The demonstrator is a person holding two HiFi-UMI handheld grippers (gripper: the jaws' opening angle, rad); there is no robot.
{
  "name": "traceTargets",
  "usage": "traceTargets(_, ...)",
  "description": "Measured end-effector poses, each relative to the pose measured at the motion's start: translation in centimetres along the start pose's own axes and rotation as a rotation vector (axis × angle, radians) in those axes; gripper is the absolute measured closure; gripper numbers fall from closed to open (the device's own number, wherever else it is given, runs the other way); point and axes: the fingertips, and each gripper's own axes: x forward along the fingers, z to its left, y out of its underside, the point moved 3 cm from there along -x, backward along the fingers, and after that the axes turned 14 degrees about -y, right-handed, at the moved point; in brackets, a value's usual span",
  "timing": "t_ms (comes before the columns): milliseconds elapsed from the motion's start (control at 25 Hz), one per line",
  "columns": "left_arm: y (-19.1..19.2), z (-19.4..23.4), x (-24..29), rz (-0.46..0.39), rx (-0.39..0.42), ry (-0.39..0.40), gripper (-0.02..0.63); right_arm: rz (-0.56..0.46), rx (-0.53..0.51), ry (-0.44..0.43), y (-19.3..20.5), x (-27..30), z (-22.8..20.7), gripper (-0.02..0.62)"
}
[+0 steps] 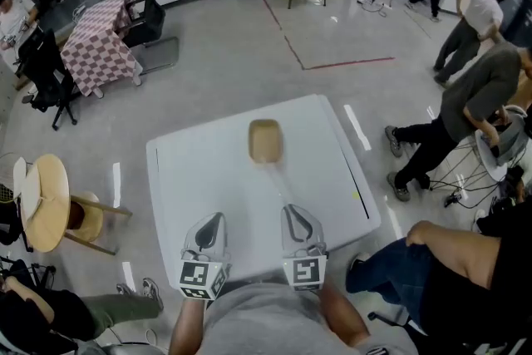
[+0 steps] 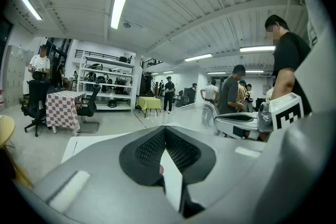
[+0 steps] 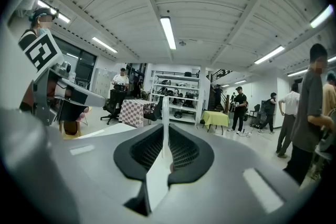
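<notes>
White table (image 1: 191, 179) bears a tan tray (image 1: 265, 140), perhaps, still untouched; my left gripper (image 1: 213, 220) and right gripper (image 1: 293, 214) hover near it, both pinched together, empty.

Tan pouch (image 1: 265, 140) sitting at table's 12 o'clock, pale strip (image 1: 280, 187) trailing toward 6. Tabletop (image 1: 195, 179) lying open at 9 and 3. Seated person's leg (image 1: 391, 266) crowding 4.

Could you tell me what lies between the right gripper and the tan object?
In the head view, only bare white table, crossed by a thin pale strip that seems to run from the tan object to the right gripper.
</notes>
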Motion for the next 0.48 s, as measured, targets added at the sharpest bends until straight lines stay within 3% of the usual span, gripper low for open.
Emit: traceTargets(480, -0.4, 0.3, 0.7, -0.003, 0.008, 0.01, 0.595, -0.001, -0.013, -0.005, -0.2, 1.2, -0.1, 0.563)
